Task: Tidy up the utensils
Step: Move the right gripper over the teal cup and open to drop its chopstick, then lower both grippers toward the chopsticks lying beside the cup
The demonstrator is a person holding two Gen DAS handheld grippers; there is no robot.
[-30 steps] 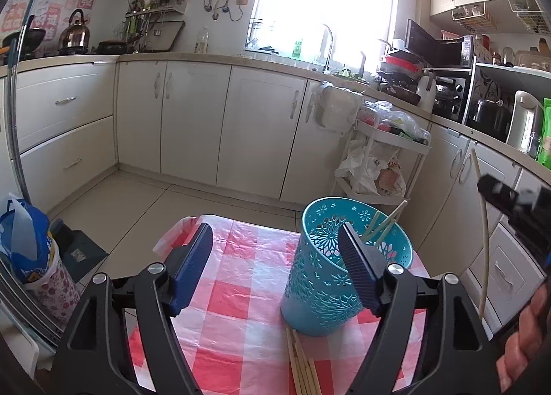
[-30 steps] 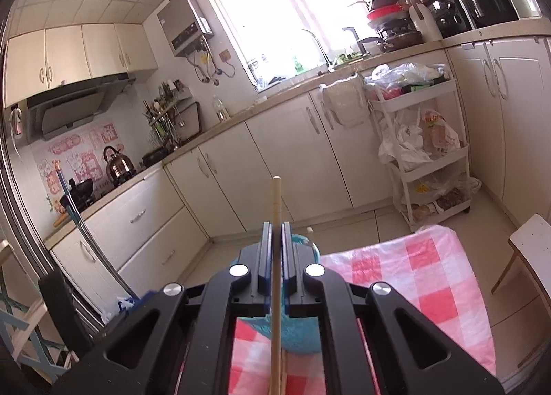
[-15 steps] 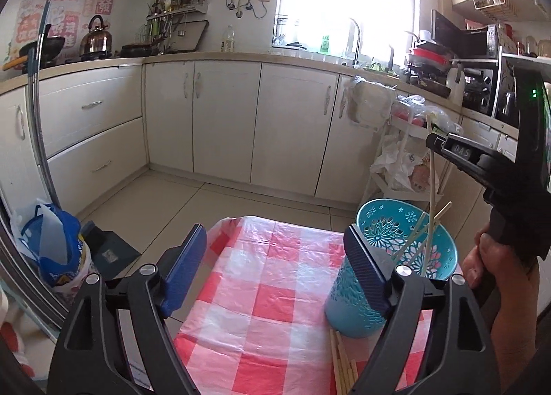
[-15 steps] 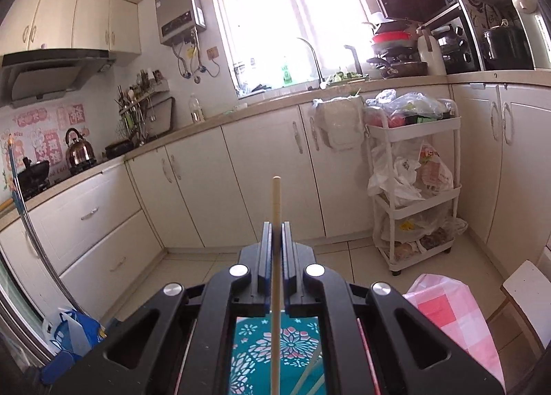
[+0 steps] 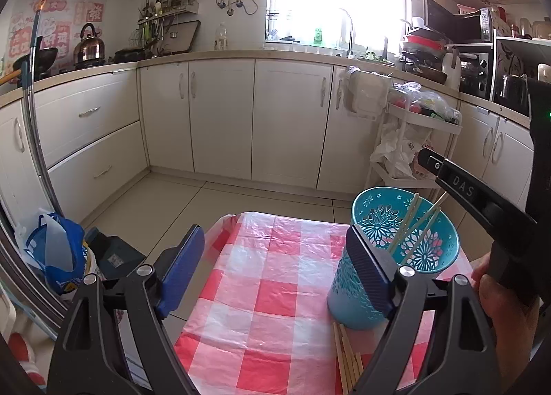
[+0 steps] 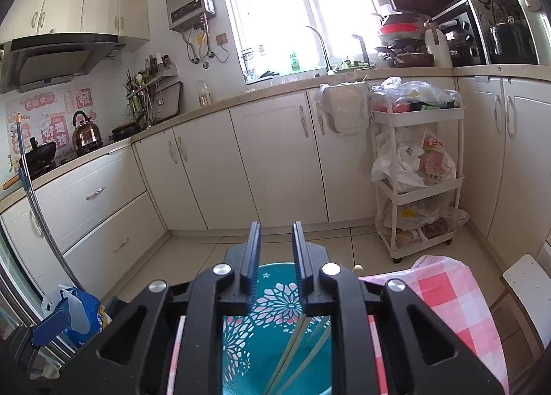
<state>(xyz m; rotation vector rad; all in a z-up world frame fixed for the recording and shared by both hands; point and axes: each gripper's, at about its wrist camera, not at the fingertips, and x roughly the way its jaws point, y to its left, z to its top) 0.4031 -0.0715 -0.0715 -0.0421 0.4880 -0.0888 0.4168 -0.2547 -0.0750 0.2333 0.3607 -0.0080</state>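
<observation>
The left gripper (image 5: 275, 267), black-armed with blue ribbed pads, has its jaws spread wide with nothing between them but the red-and-white checked plastic tablecloth (image 5: 275, 309) below. Its right-hand pad overlaps the near side of the teal perforated plastic utensil holder (image 5: 375, 222), which stands upright on the cloth just beyond and to the right of that jaw. Several pale wooden chopsticks (image 5: 408, 229) lean inside the holder, their tips poking above its rim. More wooden chopsticks (image 5: 346, 357) lie flat in a bundle on the cloth, just below the holder's base and inside the left gripper's right arm.

The right gripper (image 6: 275, 259), all black, sits directly above the holder's (image 6: 275, 309) mouth, and its jaws have just been opening: they now stand a narrow gap apart with nothing between them. Below that gap, the chopsticks (image 6: 299, 353) rest slanted inside the holder, clear of the pads. In the left wrist view the right gripper's black body reaches in from the right above the holder's rim, held by a person's hand (image 5: 499, 305) at the frame's lower right edge.
</observation>
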